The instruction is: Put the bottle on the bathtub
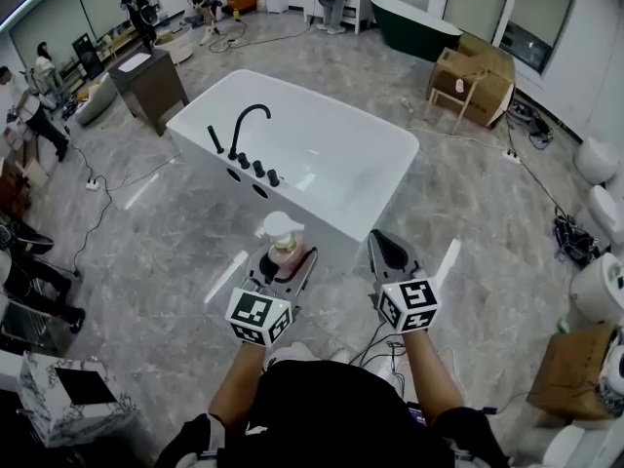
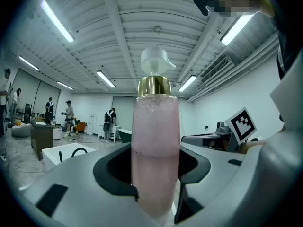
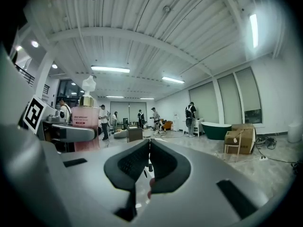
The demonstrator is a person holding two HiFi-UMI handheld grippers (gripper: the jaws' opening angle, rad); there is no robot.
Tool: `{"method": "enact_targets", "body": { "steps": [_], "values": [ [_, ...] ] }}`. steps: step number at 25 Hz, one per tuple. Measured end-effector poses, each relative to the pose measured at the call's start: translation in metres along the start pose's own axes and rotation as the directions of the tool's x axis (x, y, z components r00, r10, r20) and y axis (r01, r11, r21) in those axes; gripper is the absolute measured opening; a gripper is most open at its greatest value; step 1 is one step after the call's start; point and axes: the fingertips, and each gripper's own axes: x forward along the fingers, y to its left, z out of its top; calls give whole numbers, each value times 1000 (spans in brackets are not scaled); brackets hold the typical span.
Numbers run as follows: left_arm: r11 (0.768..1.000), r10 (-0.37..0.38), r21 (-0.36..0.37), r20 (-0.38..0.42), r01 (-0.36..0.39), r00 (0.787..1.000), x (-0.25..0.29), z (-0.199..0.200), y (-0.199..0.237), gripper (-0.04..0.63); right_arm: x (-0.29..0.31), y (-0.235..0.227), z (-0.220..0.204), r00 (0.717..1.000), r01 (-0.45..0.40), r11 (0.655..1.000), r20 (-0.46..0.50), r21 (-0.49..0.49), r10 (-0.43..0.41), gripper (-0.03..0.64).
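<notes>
A pink pump bottle (image 1: 283,247) with a gold collar and white pump head stands upright between the jaws of my left gripper (image 1: 290,258), which is shut on it. In the left gripper view the bottle (image 2: 155,150) fills the middle, clamped low on its body. The white bathtub (image 1: 331,135) with a black tap (image 1: 249,125) lies just ahead of both grippers. My right gripper (image 1: 390,253) hangs to the right of the bottle, jaws closed together and holding nothing. The right gripper view shows the bottle (image 3: 85,122) at its left.
A dark side table (image 1: 148,81) stands left of the tub. Beyond it are a green tub (image 1: 414,22) and a wooden crate (image 1: 473,81). Cables (image 1: 97,213) trail over the grey floor. White toilets (image 1: 597,203) line the right edge. Several people stand at the far end.
</notes>
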Motion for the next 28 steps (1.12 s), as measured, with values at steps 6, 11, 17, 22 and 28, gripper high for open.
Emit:
{"method": "enact_targets", "body": {
  "steps": [6,11,17,22,28],
  "values": [
    [1000,6,-9,-16,-6,1000,5,-14,-10,232,-4,-11,-14,1000,-10,1000,-19,4,10,23],
    [1000,5,-29,-13,-5,1000,21,-18,-1,232,11,-17,-16,999,-22,1000,-31,-12,22,23],
    [999,-10,-32,-11,9,1000,55,-19,23,232,44,-33,-12,1000,7,1000,-11,-22,-7,23],
    [999,-35,-28,4,35,999,94,-12,55,232,91,-50,-8,999,24,999,-22,-31,-25,23],
    [999,-51,-19,10,51,999,143,3,96,232,147,-75,5,999,36,999,-22,-29,-36,23]
  ]
}}
